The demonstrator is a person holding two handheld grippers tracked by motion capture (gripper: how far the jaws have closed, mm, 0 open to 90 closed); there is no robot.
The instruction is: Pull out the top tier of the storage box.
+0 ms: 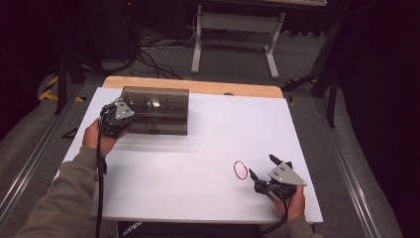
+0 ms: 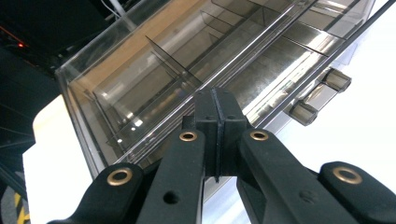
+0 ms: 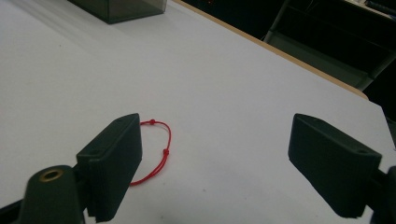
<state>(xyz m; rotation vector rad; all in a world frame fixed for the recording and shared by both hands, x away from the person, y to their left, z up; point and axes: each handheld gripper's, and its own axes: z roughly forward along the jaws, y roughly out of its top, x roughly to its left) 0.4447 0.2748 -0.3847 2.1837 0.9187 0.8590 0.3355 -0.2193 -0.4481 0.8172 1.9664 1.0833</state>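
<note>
A smoky clear compartment box stands at the back left of the white table. My left gripper is at its front left corner. In the left gripper view the jaws are shut together, tips at the box's upper edge, and I see nothing between them. Two latches stick out of the box's front. A red string loop lies at the front right. My right gripper rests just right of it, open. The loop lies beside its left finger, outside the gap.
The box's corner shows far off in the right gripper view. A wooden strip edges the table's far side. Beyond it are a white stand and cables on the floor.
</note>
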